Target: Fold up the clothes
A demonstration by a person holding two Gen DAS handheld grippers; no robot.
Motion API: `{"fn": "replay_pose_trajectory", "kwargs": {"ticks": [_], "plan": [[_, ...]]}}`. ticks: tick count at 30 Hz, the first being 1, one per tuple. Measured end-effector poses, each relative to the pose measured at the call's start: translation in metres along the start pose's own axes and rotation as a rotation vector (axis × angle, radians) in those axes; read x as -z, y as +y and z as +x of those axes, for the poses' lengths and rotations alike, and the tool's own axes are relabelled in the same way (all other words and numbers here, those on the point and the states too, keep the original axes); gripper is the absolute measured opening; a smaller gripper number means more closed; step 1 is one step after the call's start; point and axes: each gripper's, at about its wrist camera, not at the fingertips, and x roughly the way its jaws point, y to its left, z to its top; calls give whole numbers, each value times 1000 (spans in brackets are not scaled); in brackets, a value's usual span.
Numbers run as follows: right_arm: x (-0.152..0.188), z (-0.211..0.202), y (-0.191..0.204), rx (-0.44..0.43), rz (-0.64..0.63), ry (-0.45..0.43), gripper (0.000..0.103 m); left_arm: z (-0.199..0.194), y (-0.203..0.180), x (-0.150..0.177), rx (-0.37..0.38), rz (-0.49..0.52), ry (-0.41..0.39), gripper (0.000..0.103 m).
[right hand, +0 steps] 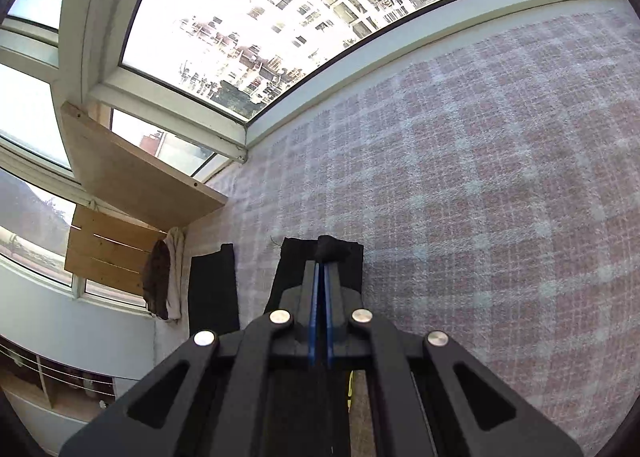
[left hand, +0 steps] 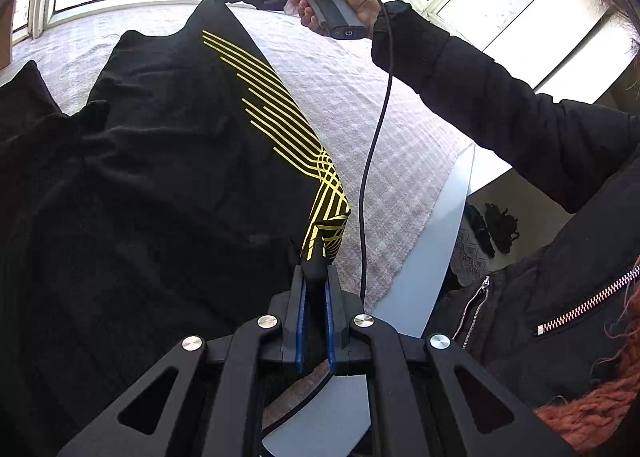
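Two grippers clenched on one black garment: your left gripper pinched corner by yellow stripe print, right gripper bit bunched black edge. Garment hung stretched btwn both, lower part draped over checked blanket. Step judged: lift-and-spread before 1st fold. Next: lay flat, keep edge taut w/ even pull.

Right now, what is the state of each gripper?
Left gripper: closed on the black garment.
Right gripper: closed on the garment's far edge.
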Motion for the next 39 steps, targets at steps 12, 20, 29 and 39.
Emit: {"fn": "replay_pose_trajectory", "kwargs": {"ticks": [12, 20, 29, 39], "plan": [[22, 113, 259, -136, -263, 108, 3, -128, 93, 109, -95, -256, -246, 7], [84, 289, 319, 86, -416, 310, 4, -134, 144, 168, -94, -383, -225, 7], [83, 288, 334, 117, -437, 259, 40, -134, 142, 176, -40, -323, -191, 7], [229, 218, 294, 250, -627, 429, 47, -131, 136, 182, -6, -260, -107, 9]]}}
